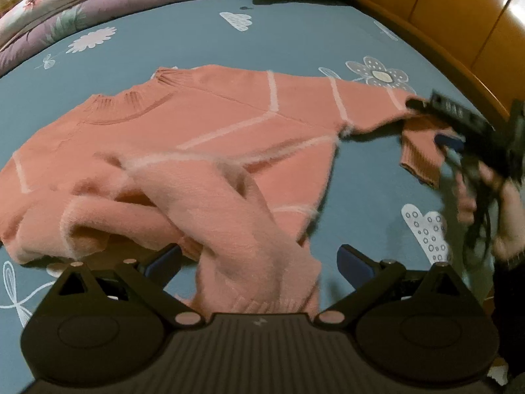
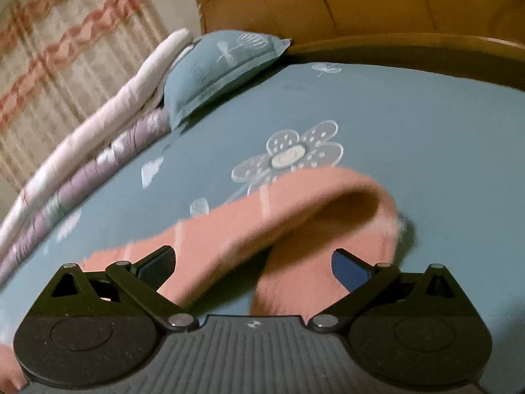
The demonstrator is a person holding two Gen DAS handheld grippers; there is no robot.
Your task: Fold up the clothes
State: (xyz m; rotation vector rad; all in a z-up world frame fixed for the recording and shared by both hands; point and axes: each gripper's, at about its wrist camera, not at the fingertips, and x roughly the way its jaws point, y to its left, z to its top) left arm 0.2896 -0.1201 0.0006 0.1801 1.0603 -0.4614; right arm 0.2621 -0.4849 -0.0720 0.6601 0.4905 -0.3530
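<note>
The pink sweater point(image 1: 197, 138) lies spread on the blue bedsheet point(image 1: 295, 39), collar toward ten o'clock in the left wrist view. The left gripper point(image 1: 259, 259) has its jaws wide apart, with one sleeve point(image 1: 229, 216) draped loosely between them, not pinched. The right gripper point(image 2: 254, 262), at three o'clock in that view, also stands with jaws apart, and the other sleeve point(image 2: 311, 210) arches over in a loop just ahead of it; its ribbed cuff point(image 1: 423, 154) dangles by the fingers.

Risks, as I judge them: neither sleeve is gripped, so either could slump and land crooked, and the fluffy knit could snag on a finger as it pulls away, dragging the body askew.

Count: one sweater, two sleeves, two grippers, one blue pillow point(image 2: 216, 69), two rolled quilts point(image 2: 98, 151).
</note>
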